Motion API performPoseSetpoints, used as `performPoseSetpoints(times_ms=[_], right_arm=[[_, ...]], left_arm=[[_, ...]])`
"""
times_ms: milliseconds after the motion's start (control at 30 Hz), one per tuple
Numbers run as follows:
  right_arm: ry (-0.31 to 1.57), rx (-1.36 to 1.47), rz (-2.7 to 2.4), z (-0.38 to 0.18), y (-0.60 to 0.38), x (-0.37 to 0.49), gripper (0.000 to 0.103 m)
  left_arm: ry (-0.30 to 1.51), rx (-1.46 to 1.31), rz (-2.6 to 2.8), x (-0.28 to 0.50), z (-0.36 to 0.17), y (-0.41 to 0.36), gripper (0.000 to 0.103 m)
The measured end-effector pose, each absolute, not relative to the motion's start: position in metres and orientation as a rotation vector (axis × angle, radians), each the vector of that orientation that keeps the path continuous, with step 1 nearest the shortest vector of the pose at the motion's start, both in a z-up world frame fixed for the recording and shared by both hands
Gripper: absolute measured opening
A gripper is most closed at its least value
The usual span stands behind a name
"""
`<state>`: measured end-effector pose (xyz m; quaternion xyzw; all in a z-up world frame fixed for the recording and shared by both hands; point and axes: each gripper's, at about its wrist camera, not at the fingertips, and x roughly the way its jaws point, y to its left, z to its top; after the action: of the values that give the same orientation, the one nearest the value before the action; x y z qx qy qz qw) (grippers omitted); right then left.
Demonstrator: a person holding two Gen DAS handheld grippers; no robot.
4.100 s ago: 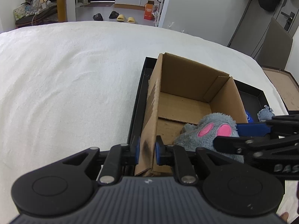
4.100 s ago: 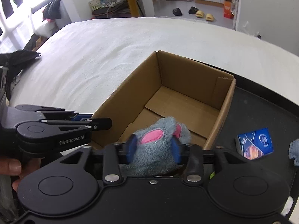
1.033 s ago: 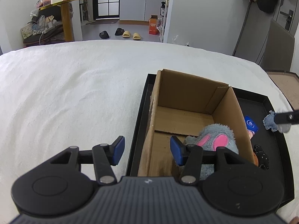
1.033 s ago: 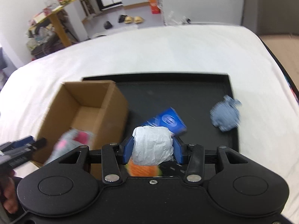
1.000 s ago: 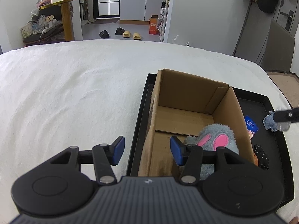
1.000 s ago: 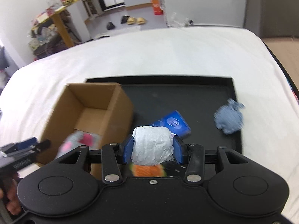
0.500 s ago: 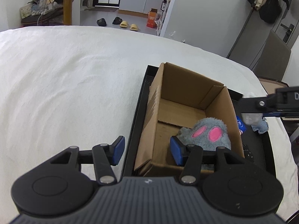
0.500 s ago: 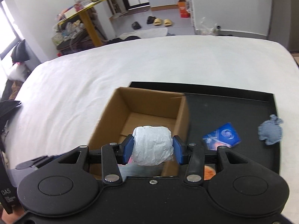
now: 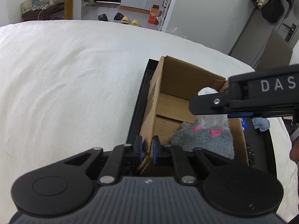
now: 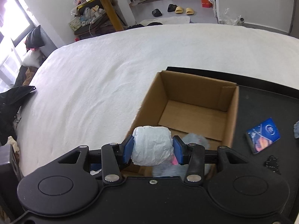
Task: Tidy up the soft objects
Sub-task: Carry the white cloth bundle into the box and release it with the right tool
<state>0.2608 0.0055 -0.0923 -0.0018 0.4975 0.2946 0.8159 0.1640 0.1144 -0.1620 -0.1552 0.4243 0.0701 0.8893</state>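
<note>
An open cardboard box (image 9: 186, 78) (image 10: 196, 85) stands at the left end of a black tray (image 9: 138, 102) (image 10: 261, 93). A grey plush with pink ears (image 9: 205, 141) (image 10: 194, 138) lies inside at the near end. My left gripper (image 9: 147, 150) is closing on the box's near left wall, and its pads press the cardboard. My right gripper (image 10: 152, 149) (image 9: 205, 104) is shut on a crumpled white wad (image 10: 152, 145) (image 9: 207, 91). It hangs above the near part of the box, over the plush.
On the tray right of the box lie a blue packet (image 10: 263, 134), a small blue-grey plush (image 9: 261, 124) and a small black item (image 10: 271, 164). The tray rests on a white bedcover (image 9: 74, 74). A wooden table, slippers and clutter stand beyond the bed.
The left jaws went from wide open to shut on the box wall. The right gripper carried the white wad leftward from over the tray to above the box.
</note>
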Motion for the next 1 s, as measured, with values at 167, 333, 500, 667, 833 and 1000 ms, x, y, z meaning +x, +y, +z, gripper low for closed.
performPoseSetpoints(times_ms=[167,333,500,667,833,1000], right_arm=[[1.068,0.017,0.629,-0.097,0.011,0.261,0.047],[1.08,0.027,0.625,-0.097,0.008,0.261,0.049],[1.088,0.059,0.638,-0.092,-0.001,0.259,0.055],[1.076,0.055,0.65,-0.087,-0.011,0.255,0.055],[1.059,0.055,0.636,-0.08,-0.03,0.251,0.055],[1.042,0.048,0.598,-0.077,-0.058,0.253,0.056]], left_arm=[[0.873,-0.338,0.138,0.162,-0.162,0.117,0.01],[0.871,-0.345,0.135,0.161,-0.162,0.118,0.01],[0.87,-0.345,0.136,0.16,-0.162,0.117,0.01],[0.866,-0.347,0.131,0.159,-0.16,0.117,0.01],[0.845,-0.33,0.145,0.156,-0.156,0.115,0.011],[0.824,-0.307,0.151,0.154,-0.151,0.11,0.014]])
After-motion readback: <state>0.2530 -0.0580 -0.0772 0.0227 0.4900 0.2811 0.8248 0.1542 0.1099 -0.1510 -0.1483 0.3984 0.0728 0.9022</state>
